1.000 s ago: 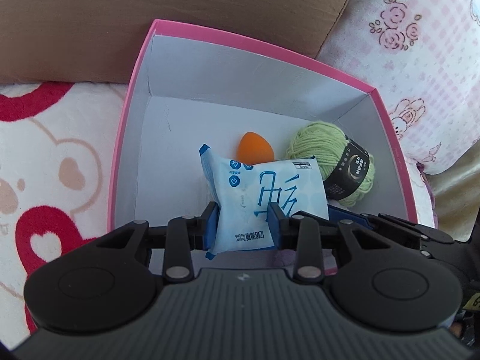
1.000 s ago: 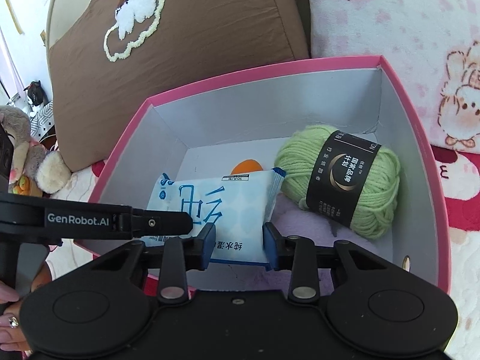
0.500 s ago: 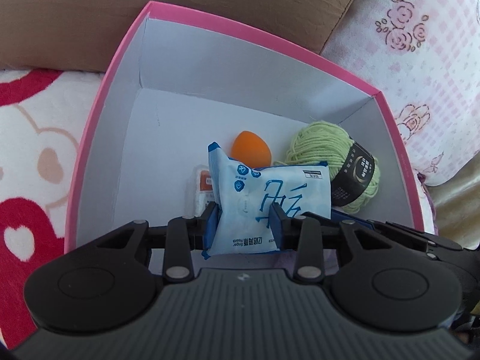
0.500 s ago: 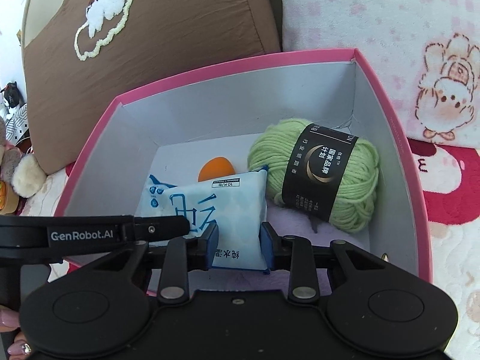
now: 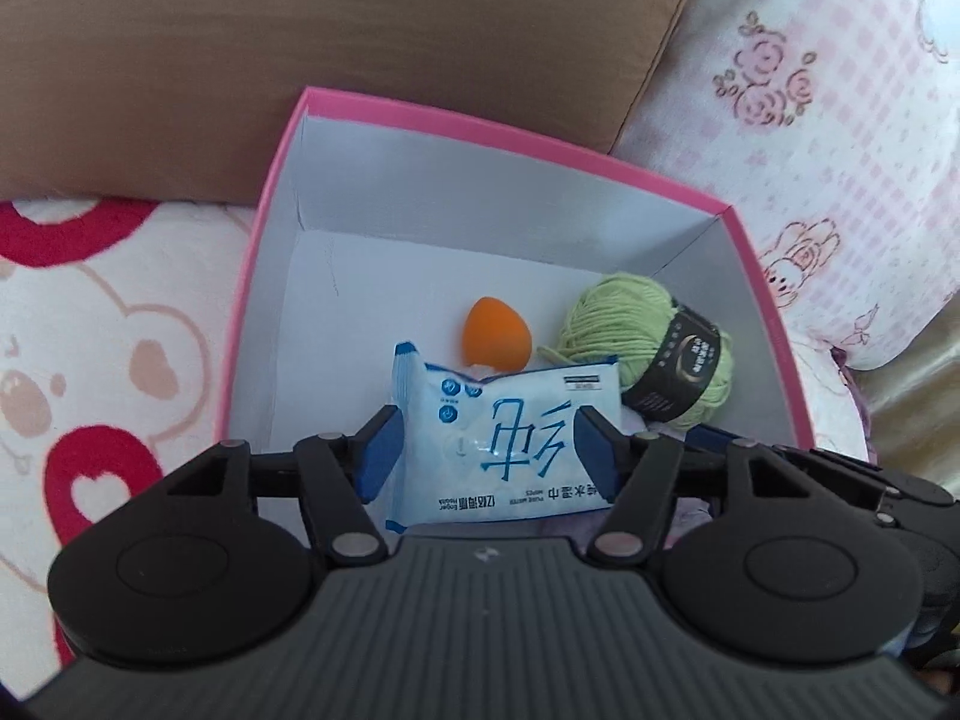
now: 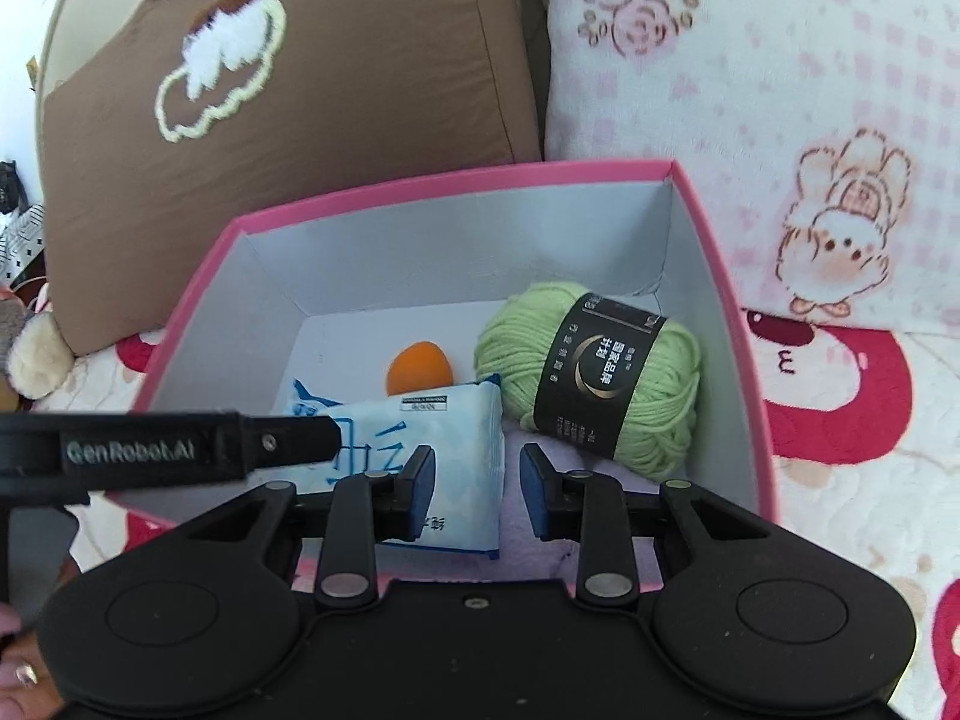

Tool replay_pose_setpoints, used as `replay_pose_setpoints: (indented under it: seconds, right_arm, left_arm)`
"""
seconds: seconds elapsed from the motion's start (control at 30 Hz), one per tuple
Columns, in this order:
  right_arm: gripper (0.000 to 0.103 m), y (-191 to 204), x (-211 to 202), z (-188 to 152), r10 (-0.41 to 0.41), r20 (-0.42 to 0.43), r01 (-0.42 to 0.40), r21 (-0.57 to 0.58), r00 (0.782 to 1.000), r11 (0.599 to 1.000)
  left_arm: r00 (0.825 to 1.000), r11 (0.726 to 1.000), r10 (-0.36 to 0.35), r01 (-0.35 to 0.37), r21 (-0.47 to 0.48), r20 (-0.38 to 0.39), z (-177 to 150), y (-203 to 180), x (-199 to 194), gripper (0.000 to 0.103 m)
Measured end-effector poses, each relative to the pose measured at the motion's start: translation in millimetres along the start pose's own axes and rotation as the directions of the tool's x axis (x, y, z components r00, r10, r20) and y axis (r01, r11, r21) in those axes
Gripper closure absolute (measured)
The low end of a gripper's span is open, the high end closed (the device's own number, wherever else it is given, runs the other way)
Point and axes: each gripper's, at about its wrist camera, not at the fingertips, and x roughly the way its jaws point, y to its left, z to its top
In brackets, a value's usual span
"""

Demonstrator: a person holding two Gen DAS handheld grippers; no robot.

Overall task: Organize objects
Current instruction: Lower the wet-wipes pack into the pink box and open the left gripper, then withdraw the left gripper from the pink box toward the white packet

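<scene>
The left claw [image 5: 486, 453] has just been opening, and its pads now stand apart on either side of the wet wipes pack [image 5: 510, 438], which lies near the front of the pink box [image 5: 510, 132]. The right claw [image 6: 477, 492] is drawn close together and clamps nothing, its right pad clear of the pack's edge. Farther in lie an orange makeup sponge [image 5: 495, 333] and, to its right, a green yarn ball [image 5: 624, 330].

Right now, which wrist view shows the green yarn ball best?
The right wrist view: the yarn ball lies large and unblocked in the pink box, its black label band facing the camera. In the left wrist view the ball is smaller, farther off, its near edge behind the wipes pack.
</scene>
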Motion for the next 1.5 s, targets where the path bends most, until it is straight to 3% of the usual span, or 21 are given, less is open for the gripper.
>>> replay_pose_setpoints:
  seconds: [0.43, 1.0, 1.23, 1.5]
  right_arm:
    - [0.067, 25, -79, 5, 0.092, -0.025, -0.093, -0.093, 0.995, 0.991]
    - [0.052, 71, -187, -11, 0.085, 0.03, -0.075, -0.249, 0.996, 0.966]
    - [0.047, 75, -207, -35, 0.106, 0.014, -0.098, -0.28, 0.994, 0.955]
    - [0.03, 74, -214, -59, 0.132, -0.001, -0.126, -0.321, 0.991, 0.939]
  left_arm:
    - [1.0, 0.997, -0.015, 0.016, 0.072, -0.017, 17, -30, -91, 0.041]
    - [0.997, 0.991, -0.022, 0.032, 0.128, -0.074, -11, -51, -200, 0.039]
    - [0.996, 0.988, 0.0, 0.014, 0.156, -0.089, -35, -49, -221, 0.037]
    - [0.992, 0.988, -0.012, 0.031, 0.15, -0.125, -55, -42, -223, 0.034]
